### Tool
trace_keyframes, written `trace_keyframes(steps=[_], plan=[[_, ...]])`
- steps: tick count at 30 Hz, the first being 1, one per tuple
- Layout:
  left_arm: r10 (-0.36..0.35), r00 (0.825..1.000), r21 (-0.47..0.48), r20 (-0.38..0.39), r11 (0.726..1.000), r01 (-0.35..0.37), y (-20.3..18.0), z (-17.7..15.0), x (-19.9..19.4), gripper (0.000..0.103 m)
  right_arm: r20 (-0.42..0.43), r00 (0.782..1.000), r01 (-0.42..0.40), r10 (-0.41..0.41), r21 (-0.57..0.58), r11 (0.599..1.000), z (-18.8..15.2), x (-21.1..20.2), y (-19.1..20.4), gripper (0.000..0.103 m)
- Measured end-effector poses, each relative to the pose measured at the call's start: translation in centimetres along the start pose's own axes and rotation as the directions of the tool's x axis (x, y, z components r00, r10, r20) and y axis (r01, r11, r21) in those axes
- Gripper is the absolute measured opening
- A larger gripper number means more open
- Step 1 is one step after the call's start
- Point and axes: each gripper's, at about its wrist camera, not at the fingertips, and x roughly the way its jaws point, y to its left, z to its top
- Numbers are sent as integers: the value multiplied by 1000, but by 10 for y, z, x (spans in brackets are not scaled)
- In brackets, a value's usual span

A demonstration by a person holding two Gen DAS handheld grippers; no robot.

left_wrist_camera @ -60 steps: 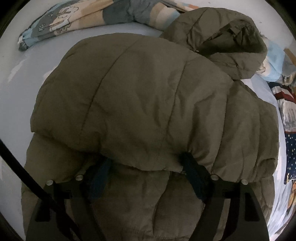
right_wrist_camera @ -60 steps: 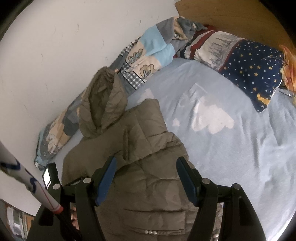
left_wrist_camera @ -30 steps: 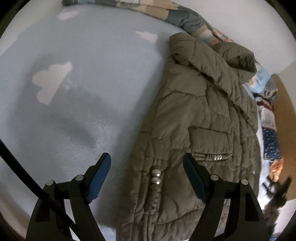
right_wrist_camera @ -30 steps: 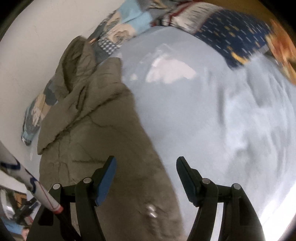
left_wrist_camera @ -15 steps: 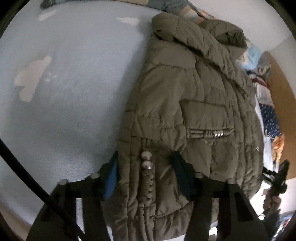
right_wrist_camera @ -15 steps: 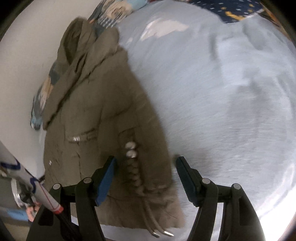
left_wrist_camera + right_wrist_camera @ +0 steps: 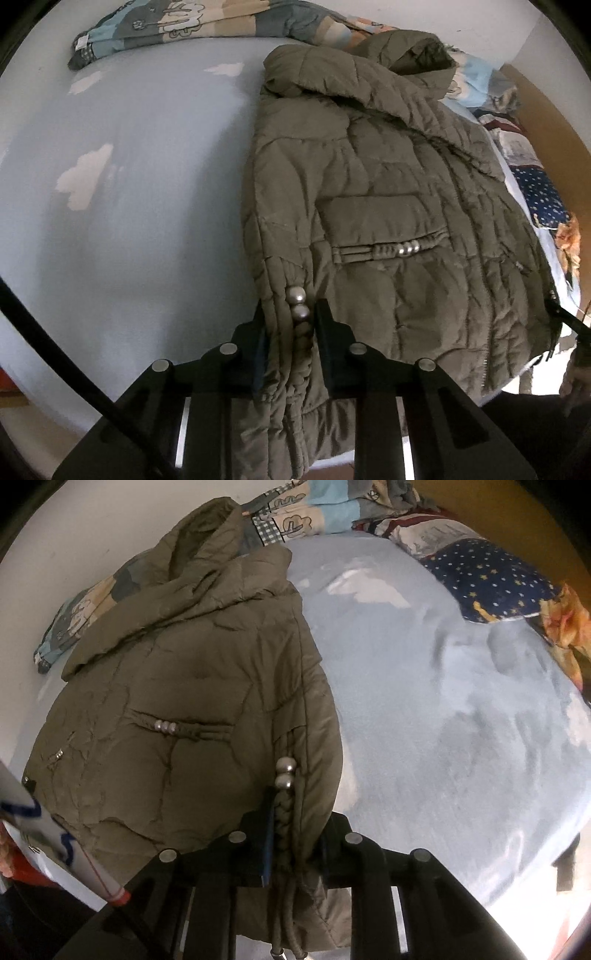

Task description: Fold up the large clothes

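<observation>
Olive puffer jacket (image 7: 388, 221) spread front-up on the light blue bed (image 7: 147, 221), hood toward the wall. Left gripper (image 7: 291, 325) and right gripper (image 7: 291, 812): jaws just closed, each clenched on a beaded sleeve cuff. Likely soft, bulky, springy, slippery-shelled; best gripped at cuffs or seams.

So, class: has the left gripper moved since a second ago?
Yes. The left gripper has come off the bare blue sheet onto the jacket cuff, and its jaws have just been closing onto it.
</observation>
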Motion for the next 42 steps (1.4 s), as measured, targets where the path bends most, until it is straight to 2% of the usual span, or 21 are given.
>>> trace_keyframes(steps=[4,6,8,10,11,13,15,17,20,21,23,24,25,29,32,34,38,42], plan=[[32,999,-14,-6,999,-32,7,-5,-1,24,-12,1000,14,-14,16,1000,-15,-13,-5,20],[77,997,-54,10,996,-77,18,0,-6,41,-21,1000,1,0,60,998,-18,-14,-13,23],[95,994,-103,50,991,-90,27,8,-16,45,-34,999,8,-5,97,995,-17,-12,-21,33],[115,987,-136,116,986,-99,29,18,-31,46,-9,999,39,-38,128,991,-15,-19,-26,55],[131,980,-140,150,984,-110,28,25,-38,48,13,999,47,-49,132,990,-13,-23,-25,56],[144,970,-124,195,985,-121,20,40,-47,53,95,991,81,-95,141,987,-3,-39,-21,57],[138,968,-100,208,988,-119,5,57,-46,53,163,982,70,-95,154,986,8,-49,-15,57],[129,966,-67,224,991,-117,-16,77,-43,53,207,978,7,-38,145,989,25,-52,-1,57],[146,959,-3,244,989,-150,-53,106,-35,53,229,973,-30,9,89,996,49,-47,32,57],[150,954,21,259,987,-161,-69,116,-30,55,237,971,-43,29,51,998,63,-41,51,57],[159,946,64,282,981,-184,-94,139,-17,63,246,967,-61,60,-2,998,80,-32,77,50],[166,943,73,289,978,-194,-104,147,-7,63,247,966,-68,79,-56,996,95,-23,98,41],[171,941,79,291,976,-201,-111,156,2,63,248,966,-58,75,-76,995,103,-16,110,37],[197,937,102,288,967,-234,-128,187,51,63,245,966,-53,84,-130,990,145,25,155,32],[251,935,85,249,956,-279,-121,204,87,63,242,967,-53,78,-107,993,166,55,160,33],[257,939,66,227,958,-278,-114,214,104,63,238,969,-39,58,-85,996,180,77,159,32],[251,951,44,181,964,-263,-104,222,124,67,159,987,-31,32,-4,1000,198,118,146,32],[289,939,68,186,950,-306,-108,222,131,72,112,994,-6,6,0,1000,198,137,145,33]])
